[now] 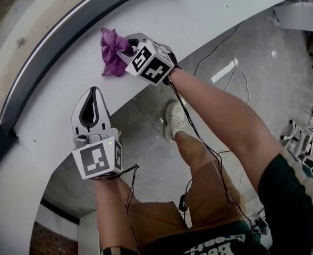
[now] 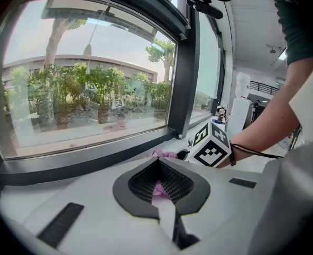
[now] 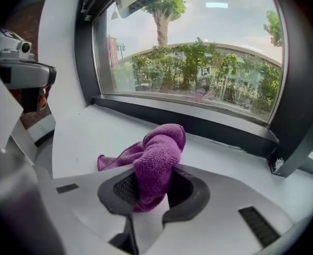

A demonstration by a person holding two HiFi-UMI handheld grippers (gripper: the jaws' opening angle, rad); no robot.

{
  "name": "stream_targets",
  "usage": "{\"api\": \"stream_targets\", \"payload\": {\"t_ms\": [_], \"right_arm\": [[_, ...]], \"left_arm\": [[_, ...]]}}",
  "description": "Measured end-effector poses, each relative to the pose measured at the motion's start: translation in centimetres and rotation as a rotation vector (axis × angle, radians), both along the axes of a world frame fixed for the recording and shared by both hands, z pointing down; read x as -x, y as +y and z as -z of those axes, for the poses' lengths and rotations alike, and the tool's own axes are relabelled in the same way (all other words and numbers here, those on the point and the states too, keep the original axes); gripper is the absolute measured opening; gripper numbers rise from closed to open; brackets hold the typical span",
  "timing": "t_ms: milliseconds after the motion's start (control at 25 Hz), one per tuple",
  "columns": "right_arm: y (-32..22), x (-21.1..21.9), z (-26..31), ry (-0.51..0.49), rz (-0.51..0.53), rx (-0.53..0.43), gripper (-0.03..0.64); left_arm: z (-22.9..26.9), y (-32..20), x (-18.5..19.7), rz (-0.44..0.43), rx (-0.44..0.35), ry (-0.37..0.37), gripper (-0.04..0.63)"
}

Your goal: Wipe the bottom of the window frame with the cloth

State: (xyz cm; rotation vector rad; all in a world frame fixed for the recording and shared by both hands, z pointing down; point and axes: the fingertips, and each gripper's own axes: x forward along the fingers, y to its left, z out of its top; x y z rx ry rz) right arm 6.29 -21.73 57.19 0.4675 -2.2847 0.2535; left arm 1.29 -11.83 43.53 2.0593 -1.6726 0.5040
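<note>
Closest to me, my left tongs (image 1: 94,92) are hanging low over the near edge of the white sill (image 1: 199,20). Their jaws are pressed tip to tip with nothing between them; the speck of pink showing through them in the left gripper view is only the cloth further along. So this hand is idling, well apart from the work.

Further right and further in, my right tongs (image 1: 127,48) are doing the carrying. Their jaws are clamping a bunched fold of the purple microfibre cloth (image 3: 156,158), which is standing up between the pads while a loose tail is trailing off to the left onto the sill.

The cloth is sitting over the white sill, near the dark bottom rail of the window frame (image 1: 52,52) but not touching it. In the right gripper view a bare strip of sill is lying between the cloth and that rail.

By my reading the pick-up is done and the wiping itself is all left to do. I'm needing to push the cloth further in against the rail, then drag it along the whole bottom run. I'm seeing no wiped streak on the rail.
</note>
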Motion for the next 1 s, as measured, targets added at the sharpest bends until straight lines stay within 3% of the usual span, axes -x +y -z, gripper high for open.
{"api": "stream_targets", "payload": {"t_ms": [360, 1000], "right_arm": [[-3.7, -7.4, -0.6, 0.028, -0.017, -0.045, 0.098], [-11.1, -17.9, -1.1, 0.117, -0.120, -0.111, 0.098]], "left_arm": [[-1.7, -4.0, -7.2, -0.098, 0.001, -0.011, 0.006], [-2.2, -9.2, -15.6, -0.126, -0.012, -0.005, 0.006]]}}
